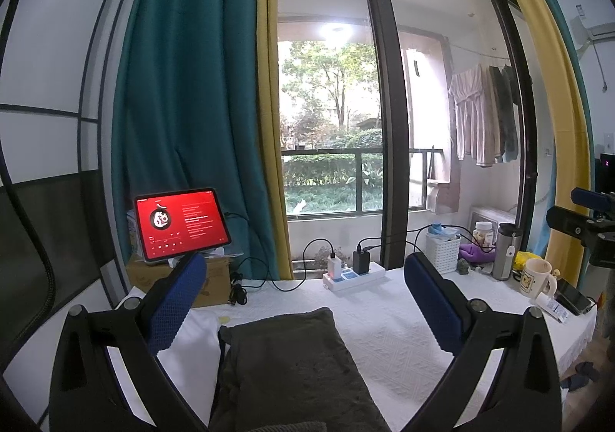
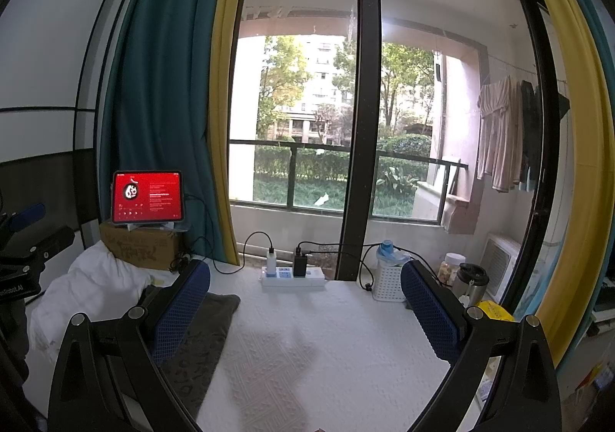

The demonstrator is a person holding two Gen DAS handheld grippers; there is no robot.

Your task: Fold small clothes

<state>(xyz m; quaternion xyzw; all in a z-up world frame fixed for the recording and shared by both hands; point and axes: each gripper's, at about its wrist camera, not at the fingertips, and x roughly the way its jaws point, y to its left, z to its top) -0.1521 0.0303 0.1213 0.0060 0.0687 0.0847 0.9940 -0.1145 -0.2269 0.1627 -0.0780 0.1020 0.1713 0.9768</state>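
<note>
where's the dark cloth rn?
The dark cloth lies on the white tablecloth, low centre in the left wrist view, between the open left gripper fingers, beside the white cloth.

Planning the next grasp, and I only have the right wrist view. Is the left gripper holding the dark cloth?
Observer: No. The left gripper is open and empty. The dark cloth lies flat on the white cover and shows between its fingers.
Operator: Anything on the table past the steel flask?
Observer: Yes. A cream mug with a bear print stands upright just right of the flask, near the table's edge.
</note>
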